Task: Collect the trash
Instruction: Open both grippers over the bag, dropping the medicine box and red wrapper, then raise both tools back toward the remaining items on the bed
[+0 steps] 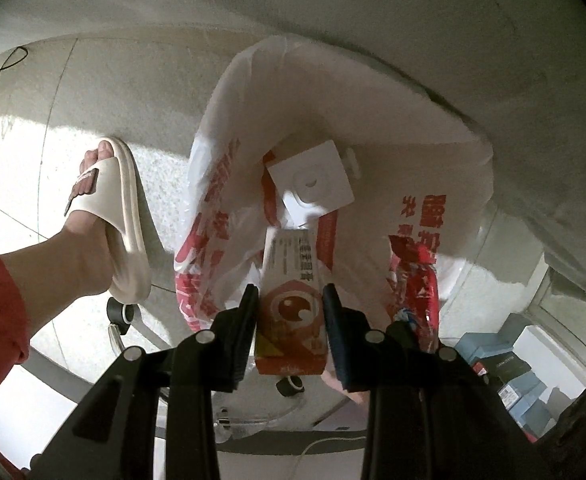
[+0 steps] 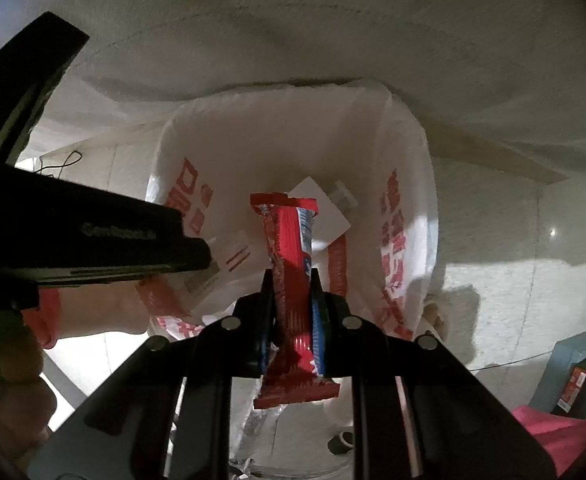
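A white plastic bag (image 1: 221, 128) printed in red is seen held open over the tiled floor (image 1: 25, 152), filling the middle of both wrist views. Inside it, toward 12 o'clock from each gripper, a white square box (image 1: 313, 184) is lying at the bottom. An orange carton (image 1: 291, 300) is clamped between the fingers of the left gripper (image 1: 291, 296) just above the bag's mouth. A red snack wrapper (image 2: 291, 264) is pinched upright by the narrowly closed right gripper (image 2: 291, 280), also over the opening. At 9 o'clock in the left view, a foot in a cream slipper (image 1: 117, 216) is planted just beside the bag. Blue boxes (image 1: 521, 364) are stacked at 4 o'clock.
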Demonstrator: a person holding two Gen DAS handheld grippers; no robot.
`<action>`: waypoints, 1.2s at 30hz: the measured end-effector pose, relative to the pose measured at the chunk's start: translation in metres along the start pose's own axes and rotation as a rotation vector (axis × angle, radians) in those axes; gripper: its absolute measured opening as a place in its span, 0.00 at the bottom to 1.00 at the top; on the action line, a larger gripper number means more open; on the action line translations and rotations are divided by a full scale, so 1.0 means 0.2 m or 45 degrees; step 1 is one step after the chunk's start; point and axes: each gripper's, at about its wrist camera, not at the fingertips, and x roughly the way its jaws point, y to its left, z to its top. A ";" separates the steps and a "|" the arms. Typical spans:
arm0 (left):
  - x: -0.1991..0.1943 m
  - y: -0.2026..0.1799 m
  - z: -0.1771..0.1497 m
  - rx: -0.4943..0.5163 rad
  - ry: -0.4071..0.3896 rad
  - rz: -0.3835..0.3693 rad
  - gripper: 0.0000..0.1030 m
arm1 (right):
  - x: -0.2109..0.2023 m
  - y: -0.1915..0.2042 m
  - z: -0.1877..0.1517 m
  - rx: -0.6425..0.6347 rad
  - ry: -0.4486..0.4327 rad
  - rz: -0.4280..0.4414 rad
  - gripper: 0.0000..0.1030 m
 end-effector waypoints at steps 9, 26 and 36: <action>-0.01 0.01 0.00 -0.009 0.002 0.012 0.53 | -0.03 0.02 -0.01 -0.026 -0.034 -0.024 0.60; -0.51 0.08 -0.22 0.105 -0.233 0.137 0.69 | -0.47 0.07 -0.11 -0.132 -0.174 0.018 0.78; -1.30 0.11 -0.39 0.381 -0.554 0.218 0.81 | -1.26 0.08 -0.19 -0.332 -0.570 -0.097 0.89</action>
